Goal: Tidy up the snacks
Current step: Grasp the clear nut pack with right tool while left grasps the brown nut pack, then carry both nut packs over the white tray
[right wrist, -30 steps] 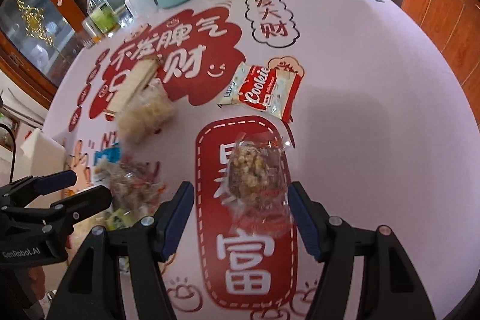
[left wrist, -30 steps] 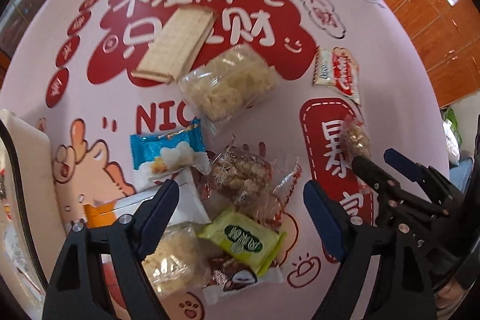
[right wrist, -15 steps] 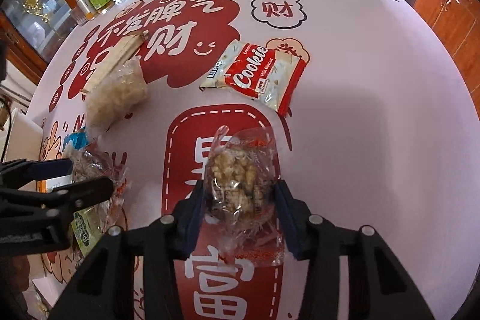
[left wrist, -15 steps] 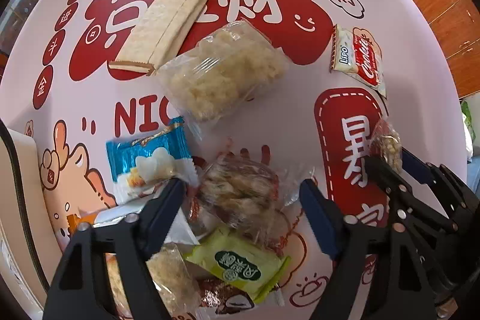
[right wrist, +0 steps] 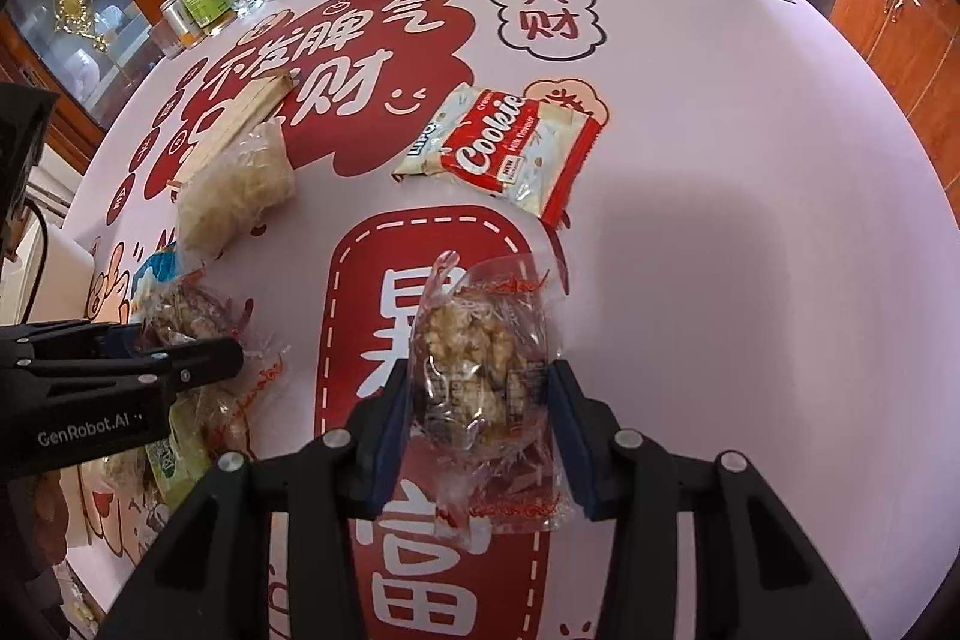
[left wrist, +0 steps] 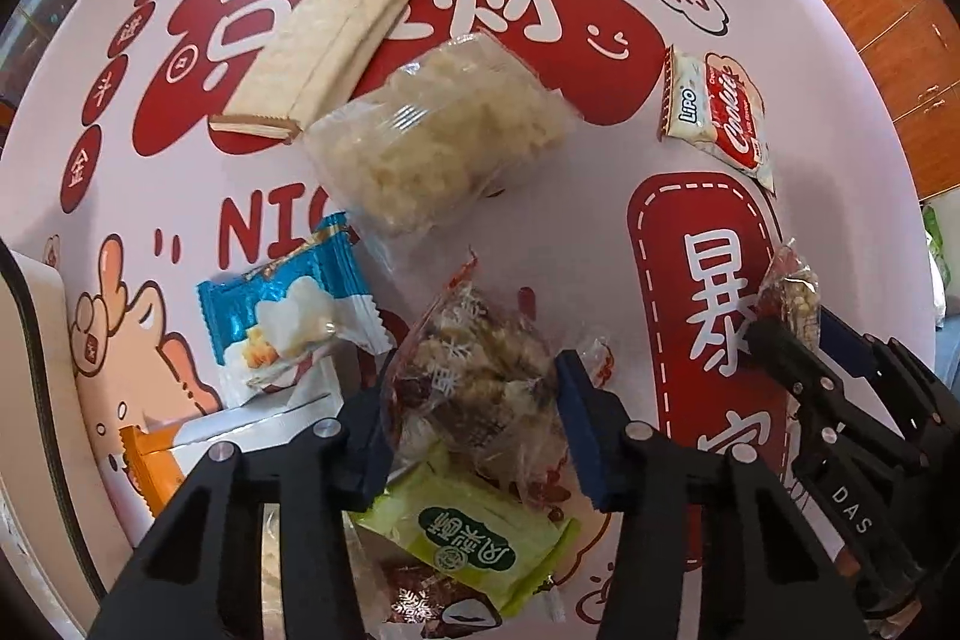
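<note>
both closed in since | left gripper (left wrist: pixel 471 421), right gripper (right wrist: pixel 480 427): fingers each clamp one nut-brittle packet (left wrist: pixel 474 376) (right wrist: pixel 486 370)

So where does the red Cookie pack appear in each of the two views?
Left wrist view: the Cookie pack lies at the upper right, lengthwise, past the red label print.
Right wrist view: the same pack lies near the centre, above the nut snack held in the right tongs.
Shared landmark: the smiley face print, just left of the pack in both.
</note>
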